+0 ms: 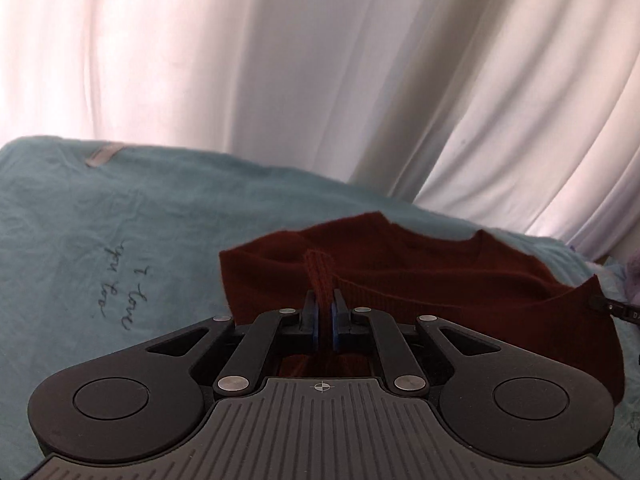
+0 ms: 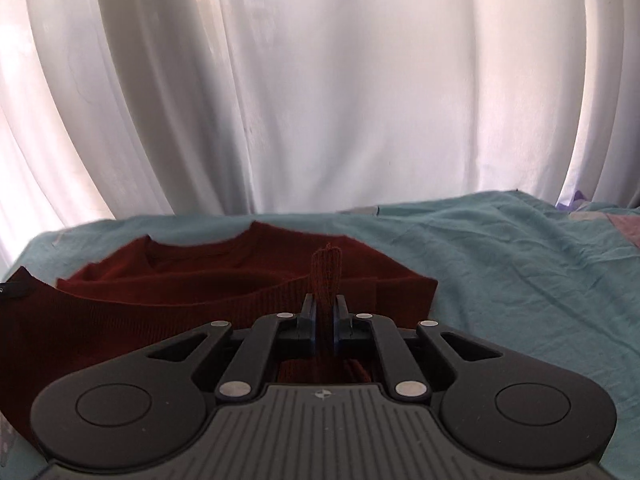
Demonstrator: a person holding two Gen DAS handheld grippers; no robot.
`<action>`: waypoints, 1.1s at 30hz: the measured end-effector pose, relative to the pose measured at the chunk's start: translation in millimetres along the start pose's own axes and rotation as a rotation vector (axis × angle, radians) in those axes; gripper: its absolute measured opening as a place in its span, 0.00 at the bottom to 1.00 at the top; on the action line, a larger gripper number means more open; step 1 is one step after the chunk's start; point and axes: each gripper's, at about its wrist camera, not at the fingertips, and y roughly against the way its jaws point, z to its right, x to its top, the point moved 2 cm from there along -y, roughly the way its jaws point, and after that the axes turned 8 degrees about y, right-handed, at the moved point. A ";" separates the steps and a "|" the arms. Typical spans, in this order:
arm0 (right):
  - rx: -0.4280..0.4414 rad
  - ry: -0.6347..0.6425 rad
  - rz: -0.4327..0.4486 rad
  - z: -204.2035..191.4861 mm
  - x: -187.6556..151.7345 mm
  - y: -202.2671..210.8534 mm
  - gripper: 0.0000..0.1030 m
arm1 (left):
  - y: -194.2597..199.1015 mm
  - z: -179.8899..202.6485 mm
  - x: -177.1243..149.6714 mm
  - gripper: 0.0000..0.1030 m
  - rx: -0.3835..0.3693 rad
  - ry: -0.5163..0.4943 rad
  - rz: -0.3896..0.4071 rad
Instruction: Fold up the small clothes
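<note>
White curtains hung behind the teal sheet (image 1: 120,220). Both the left gripper (image 1: 323,312) and the right gripper (image 2: 323,312) pinched the maroon sweater's (image 2: 224,280) hem; carrying it evenly toward the neckline at mid-frame would keep the fold square.

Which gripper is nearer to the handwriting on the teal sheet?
Left. The left gripper, shut on the maroon sweater, has the handwriting just off to its left on the teal sheet. The right gripper grips the sweater's opposite end, farther away.
</note>
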 end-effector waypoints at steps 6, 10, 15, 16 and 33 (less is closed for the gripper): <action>-0.038 0.106 -0.040 -8.9 -9.0 -13.6 0.06 | -12.9 -9.6 -13.7 0.07 0.039 -0.025 -0.020; -0.044 0.087 0.104 -7.4 26.0 10.3 0.06 | 24.2 1.1 24.5 0.07 -0.013 -0.035 0.118; -0.133 0.064 0.221 -5.7 74.2 -0.4 0.06 | 19.5 20.9 73.3 0.07 0.032 -0.035 0.249; -0.157 0.067 0.226 -5.8 79.7 -8.7 0.06 | 8.4 23.9 78.6 0.08 0.051 -0.023 0.257; 0.190 -0.109 0.074 -91.0 18.2 -104.5 0.14 | -109.2 75.8 9.7 0.82 0.108 0.014 0.102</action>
